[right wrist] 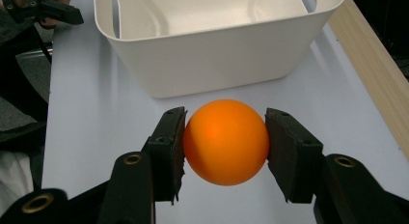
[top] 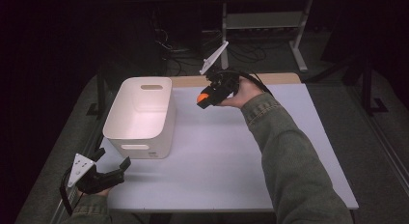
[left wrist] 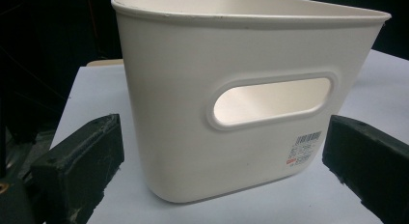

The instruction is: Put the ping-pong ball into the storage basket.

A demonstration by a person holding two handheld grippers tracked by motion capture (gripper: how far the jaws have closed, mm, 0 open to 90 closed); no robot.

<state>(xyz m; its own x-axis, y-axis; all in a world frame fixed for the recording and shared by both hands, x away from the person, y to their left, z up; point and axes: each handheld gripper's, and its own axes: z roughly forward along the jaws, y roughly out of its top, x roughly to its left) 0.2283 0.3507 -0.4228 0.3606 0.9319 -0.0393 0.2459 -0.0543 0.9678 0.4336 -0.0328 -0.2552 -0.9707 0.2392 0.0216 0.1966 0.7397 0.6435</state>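
right gripper [right wrist: 225, 142] clenches the orange ball [right wrist: 225, 142] just beside the white bin [top: 140, 115], above the desk [top: 217, 156]; left gripper [top: 113, 173], fingers released, sits near the bin's front.

Ball [right wrist: 225, 142] right of bin [top: 140, 115] on table [top: 217, 156]

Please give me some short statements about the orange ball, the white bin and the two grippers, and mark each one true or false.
1. The right gripper is shut on the round orange ball. True.
2. The ball lies inside the white plastic bin. False: it is held beside the bin, outside it.
3. The left gripper is open and holds nothing. True.
4. The bin has solid walls without openings. False: handle slots are cut into them.
5. The bin stands on the pale table. True.
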